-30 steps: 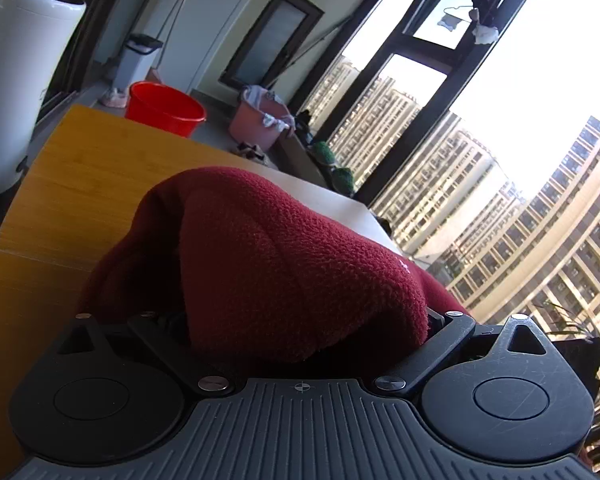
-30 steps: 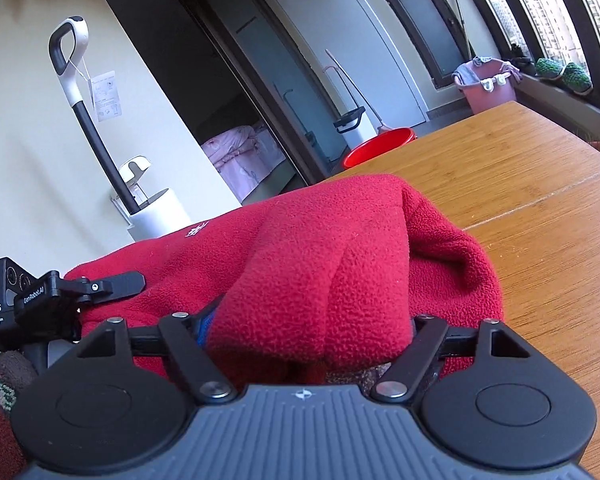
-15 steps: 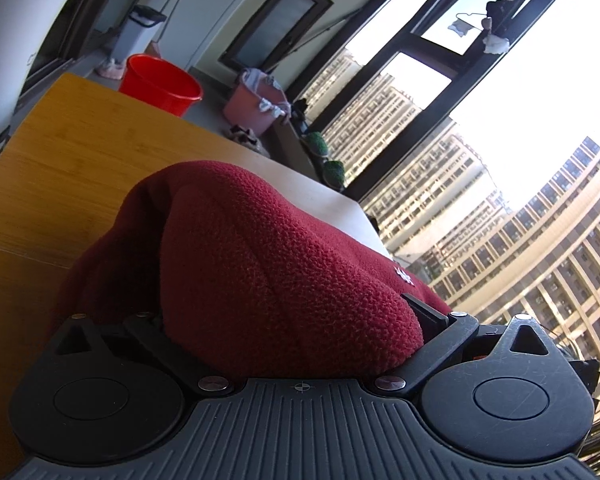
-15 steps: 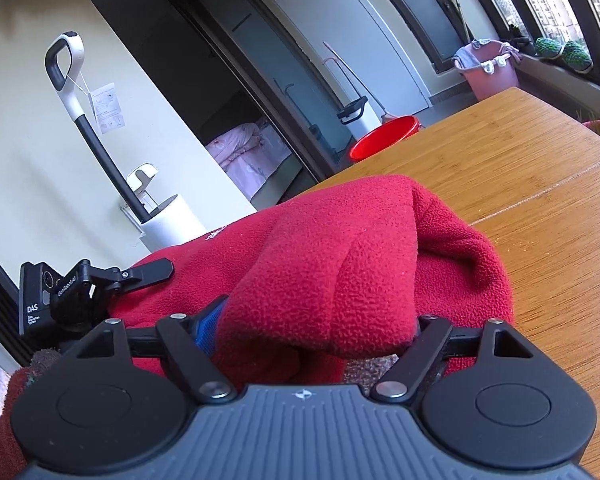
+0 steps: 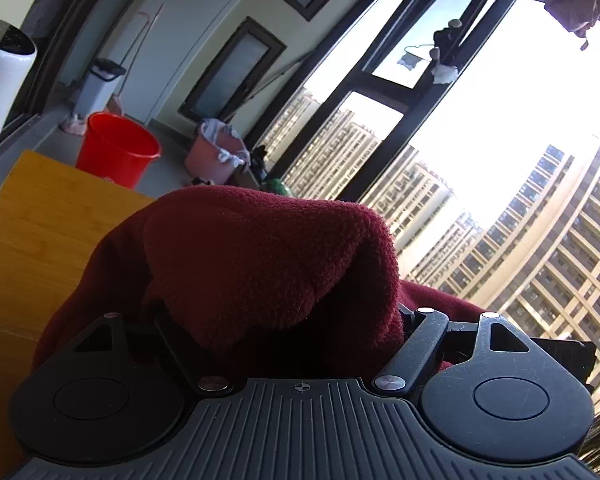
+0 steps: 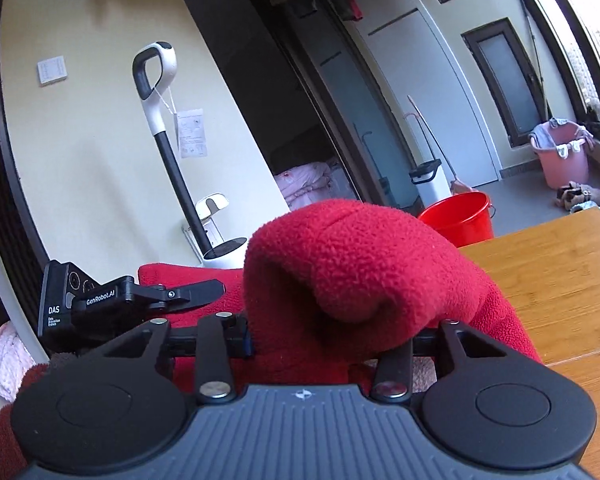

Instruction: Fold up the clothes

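A red fleece garment [image 5: 260, 268] bulges over my left gripper [image 5: 284, 336], which is shut on its edge; the fingertips are buried in the cloth. In the right wrist view the same red fleece garment [image 6: 352, 272] folds over my right gripper [image 6: 320, 340], also shut on it. The left gripper's black body [image 6: 100, 304] shows at the left of that view, holding the garment's other side. Both grippers hold the garment raised above the wooden table [image 6: 560, 280].
A red bucket [image 5: 116, 152] and a pink basket [image 5: 220, 156] stand on the floor beyond the table [image 5: 40, 220]. A white vacuum [image 6: 168, 152] in its dock leans at the wall. Large windows [image 5: 480, 140] lie to the right.
Both grippers have lifted and tilted upward with the garment. More of the room and less of the table shows, and the fleece hangs lower from the jaws.
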`<action>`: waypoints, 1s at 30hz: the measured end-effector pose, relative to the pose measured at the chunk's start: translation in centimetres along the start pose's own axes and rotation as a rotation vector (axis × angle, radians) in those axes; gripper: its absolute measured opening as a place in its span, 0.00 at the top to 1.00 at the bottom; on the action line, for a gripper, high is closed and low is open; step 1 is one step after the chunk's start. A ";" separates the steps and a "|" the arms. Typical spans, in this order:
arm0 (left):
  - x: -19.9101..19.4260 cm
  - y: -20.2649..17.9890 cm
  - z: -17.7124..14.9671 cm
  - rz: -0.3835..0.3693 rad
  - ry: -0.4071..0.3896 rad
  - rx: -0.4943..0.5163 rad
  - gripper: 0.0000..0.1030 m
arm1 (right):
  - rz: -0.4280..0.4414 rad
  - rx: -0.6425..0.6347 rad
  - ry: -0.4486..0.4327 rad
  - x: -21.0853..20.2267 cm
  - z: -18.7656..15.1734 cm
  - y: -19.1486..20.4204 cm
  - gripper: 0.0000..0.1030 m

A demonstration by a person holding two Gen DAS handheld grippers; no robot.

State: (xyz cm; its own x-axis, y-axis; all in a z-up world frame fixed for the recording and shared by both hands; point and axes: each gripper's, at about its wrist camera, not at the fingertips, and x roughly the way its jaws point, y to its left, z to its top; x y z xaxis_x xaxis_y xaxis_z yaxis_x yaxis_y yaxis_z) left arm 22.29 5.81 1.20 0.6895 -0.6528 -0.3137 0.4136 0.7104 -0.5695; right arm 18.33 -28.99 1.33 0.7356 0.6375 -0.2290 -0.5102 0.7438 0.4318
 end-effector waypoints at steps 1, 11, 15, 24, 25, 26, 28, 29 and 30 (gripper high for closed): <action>-0.3 0.0 -1.0 0.024 0.019 0.023 0.21 | -0.007 -0.005 0.034 -0.4 -1.2 0.2 0.58; -5.0 0.1 -5.0 0.111 0.031 0.111 0.13 | -0.058 0.113 0.135 -2.5 -8.8 -0.6 0.42; -8.5 -1.8 -3.3 0.120 -0.075 0.177 0.10 | -0.097 0.084 0.127 -2.2 -8.6 0.0 0.38; -3.8 -4.7 -4.6 0.048 0.013 0.243 0.03 | -0.151 0.047 0.108 -2.2 -7.7 0.7 0.28; -2.9 -4.2 -5.0 0.076 0.035 0.233 0.03 | -0.153 0.051 0.104 -2.7 -7.4 0.7 0.28; -2.2 -3.4 -5.4 0.100 0.051 0.212 0.03 | -0.152 0.063 0.094 -3.4 -7.1 0.8 0.28; -1.8 -2.2 -5.5 0.113 0.049 0.171 0.03 | -0.134 0.085 0.072 -5.3 -6.6 1.1 0.28; -1.7 -1.8 -5.3 0.113 0.042 0.151 0.03 | -0.122 0.087 0.067 -6.2 -6.4 1.4 0.28; -1.8 -1.4 -4.9 0.107 0.033 0.130 0.03 | -0.107 0.081 0.072 -6.9 -6.2 1.8 0.28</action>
State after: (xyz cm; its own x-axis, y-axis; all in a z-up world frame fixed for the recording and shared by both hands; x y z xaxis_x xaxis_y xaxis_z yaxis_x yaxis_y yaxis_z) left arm 17.54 4.66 -1.16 0.7149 -0.5781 -0.3932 0.4133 0.8031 -0.4292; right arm 9.54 -30.84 -1.76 0.7486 0.5702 -0.3382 -0.3906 0.7916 0.4700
